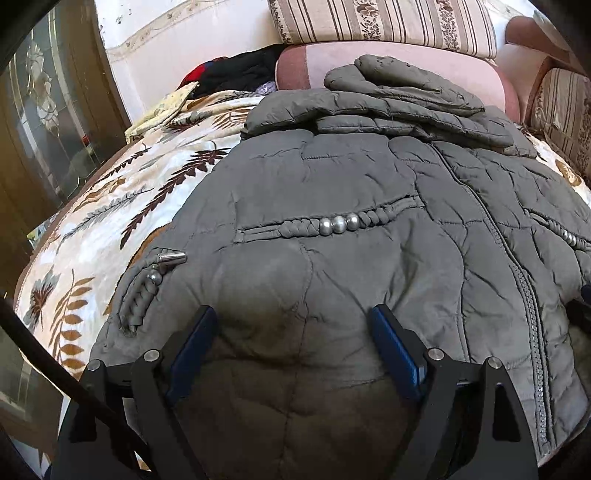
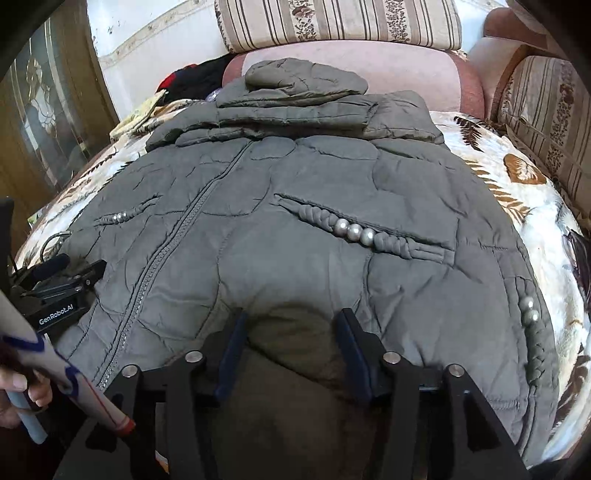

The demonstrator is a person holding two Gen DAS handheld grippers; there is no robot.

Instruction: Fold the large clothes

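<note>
A large grey quilted jacket [image 1: 351, 206] lies front-up on a leaf-patterned bedspread [image 1: 110, 206], zipped, with its sleeves and hood folded across the top. It also fills the right wrist view [image 2: 295, 206]. My left gripper [image 1: 293, 321] is open, its blue-padded fingers [image 1: 195, 343] spread over the jacket's hem on the left half. My right gripper [image 2: 291, 325] is open too, its jaws standing either side of a raised fold of the hem on the right half. The left gripper's body [image 2: 59, 295] shows at the left edge of the right wrist view.
A pink sofa with striped cushions [image 1: 380, 26] stands behind the jacket. Dark clothes [image 1: 236, 74] are piled at the back left. A wooden glass-panelled door [image 1: 48, 122] is on the left. The bedspread [image 2: 524, 192] shows right of the jacket. A hand [image 2: 18, 391] appears at bottom left.
</note>
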